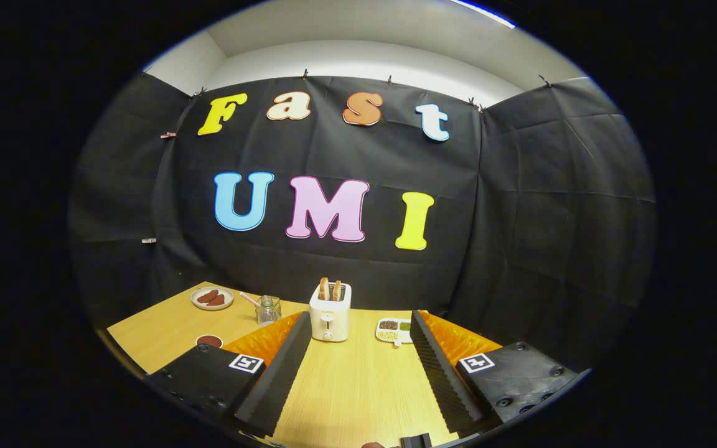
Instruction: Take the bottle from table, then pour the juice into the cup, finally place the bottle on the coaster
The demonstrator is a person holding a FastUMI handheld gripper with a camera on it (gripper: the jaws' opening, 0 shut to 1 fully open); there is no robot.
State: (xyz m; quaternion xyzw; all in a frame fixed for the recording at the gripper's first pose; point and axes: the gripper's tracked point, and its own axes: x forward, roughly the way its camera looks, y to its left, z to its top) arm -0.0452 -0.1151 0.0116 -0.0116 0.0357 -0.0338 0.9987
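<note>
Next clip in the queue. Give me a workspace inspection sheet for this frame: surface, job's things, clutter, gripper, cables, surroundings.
Surface: wooden table, bare between the fingers.
Job's things: round dark coaster beside the left finger; bottle and cup not identified.
Clutter: white toaster with two slices standing in it, beyond the fingers; plate with dark reddish pieces at the far left; small glass jar with a pink stick; divided dish of grains right of the toaster.
Gripper: gripper open, fingers wide apart, holding nothing.
Cables: nothing seen.
Surroundings: black cloth wall behind the table, pale wall above.
</note>
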